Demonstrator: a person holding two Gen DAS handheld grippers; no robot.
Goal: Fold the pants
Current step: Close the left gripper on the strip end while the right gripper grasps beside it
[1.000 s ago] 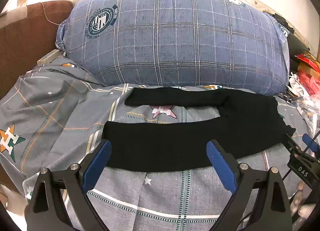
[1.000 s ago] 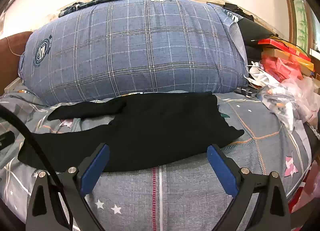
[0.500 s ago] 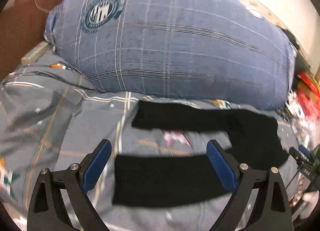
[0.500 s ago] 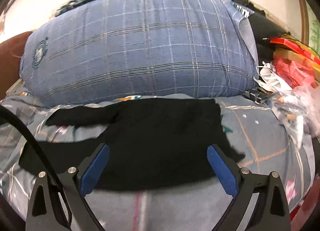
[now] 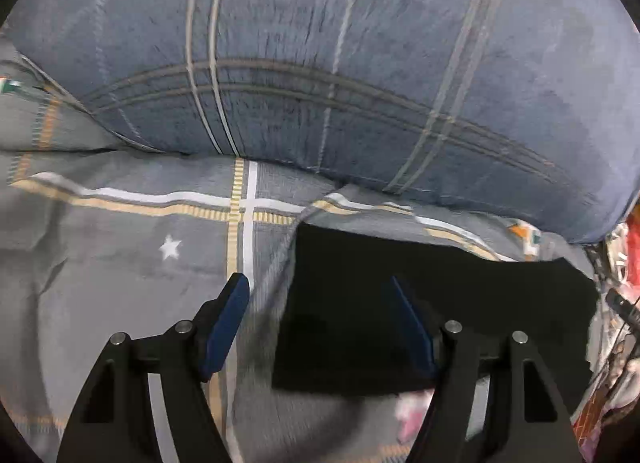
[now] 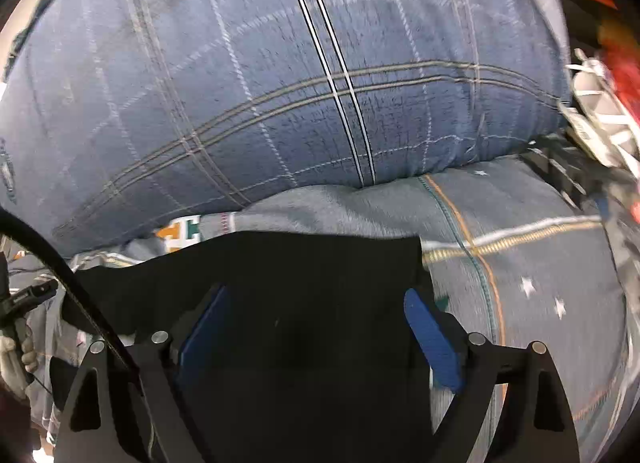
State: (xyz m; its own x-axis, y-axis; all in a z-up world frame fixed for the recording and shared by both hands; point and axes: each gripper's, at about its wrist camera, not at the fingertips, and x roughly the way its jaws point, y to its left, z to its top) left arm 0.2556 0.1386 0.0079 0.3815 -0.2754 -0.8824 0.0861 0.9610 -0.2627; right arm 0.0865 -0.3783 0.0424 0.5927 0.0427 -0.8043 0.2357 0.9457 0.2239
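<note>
- Left wrist view: the left hand-held gripper is being shown part-open above the bed, its jaws having just been closing, with the hem end of one leg of the black pants lying between them but not yet being pressed by the blue pads.
- Right wrist view: the right hand-held gripper is being held wide, its jaws having just been closing a little, over the waistband end of the pants (nothing is being pinched there either).
- The pants are lying flat on the grey patterned bedsheet, just in front of the big blue plaid pillow, with the far edge nearly touching it.
- The garment is being judged light, soft and limp (a knit, by the matte look), so it is likely to sag and drape from any pinch point rather than hold a shape.
- A hold is best being taken at the far corners: the leg hem on the left, the waistband corner on the right.
- Only the pants' own layers should be pinched; the sheet below is equally soft and could be caught along with them.
- Both ends are best being lifted together, since one-sided lifting is likely to skew the fold.
</note>
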